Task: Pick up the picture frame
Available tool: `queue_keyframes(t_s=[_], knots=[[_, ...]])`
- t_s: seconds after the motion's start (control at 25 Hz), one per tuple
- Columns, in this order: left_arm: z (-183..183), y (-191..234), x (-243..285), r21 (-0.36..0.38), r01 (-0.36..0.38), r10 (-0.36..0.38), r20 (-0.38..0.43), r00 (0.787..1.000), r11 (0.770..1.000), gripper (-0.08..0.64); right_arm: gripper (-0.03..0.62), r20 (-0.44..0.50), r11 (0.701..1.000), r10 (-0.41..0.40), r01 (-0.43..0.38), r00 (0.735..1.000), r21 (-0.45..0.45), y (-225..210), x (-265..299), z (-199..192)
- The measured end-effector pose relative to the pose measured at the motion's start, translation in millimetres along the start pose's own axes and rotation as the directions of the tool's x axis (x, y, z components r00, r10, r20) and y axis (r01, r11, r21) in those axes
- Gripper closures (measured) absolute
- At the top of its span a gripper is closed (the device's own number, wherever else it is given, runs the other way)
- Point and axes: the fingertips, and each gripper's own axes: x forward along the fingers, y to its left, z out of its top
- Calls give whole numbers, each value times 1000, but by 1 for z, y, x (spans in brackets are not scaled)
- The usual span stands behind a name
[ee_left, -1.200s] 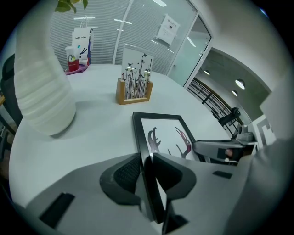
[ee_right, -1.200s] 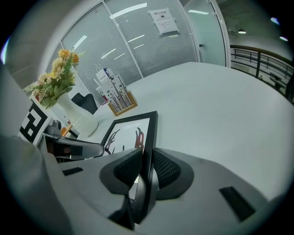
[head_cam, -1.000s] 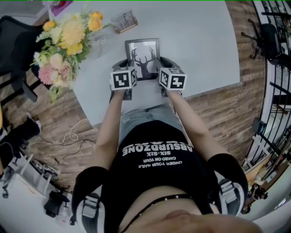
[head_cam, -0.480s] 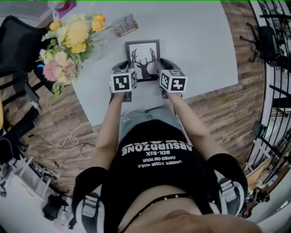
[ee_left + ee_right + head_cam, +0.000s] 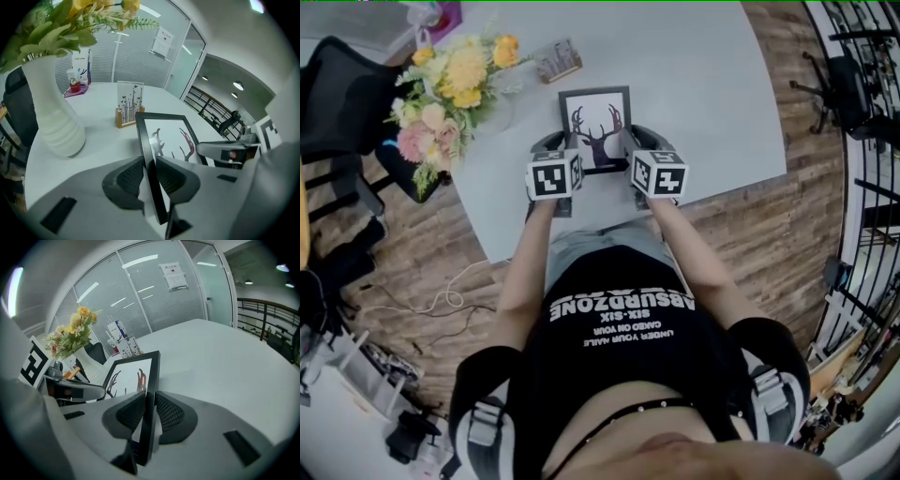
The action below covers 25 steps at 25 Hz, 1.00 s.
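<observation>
The left hand-held gripper (image 5: 149, 176) and the right hand-held gripper (image 5: 151, 411) each pinch one side of the frame (image 5: 595, 122) low over the table (image 5: 703, 94), so grabbing looks done and lifting it higher is left.

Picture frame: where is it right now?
Head view, centre top: the picture frame is over the table, clamped on its left edge by the left gripper and its right edge by the right gripper, with the flower bouquet to its left.

A white tabletop (image 5: 712, 84) stood on a wood-plank floor (image 5: 750, 225), a black chair (image 5: 342, 84) off its left edge, with glass walls (image 5: 154, 291) behind.
</observation>
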Motion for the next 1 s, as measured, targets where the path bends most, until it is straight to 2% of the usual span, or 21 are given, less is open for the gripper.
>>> queue_keyframes(t_s=[0.56,1.0], knots=[[31,-25,-57,37,20,-24,130,991,999,476,506,124,999,31,-30,992,-13,18,-51,37],[36,-38,-87,37,51,-57,183,981,998,476,506,186,999,49,-46,981,-19,29,-84,46]])
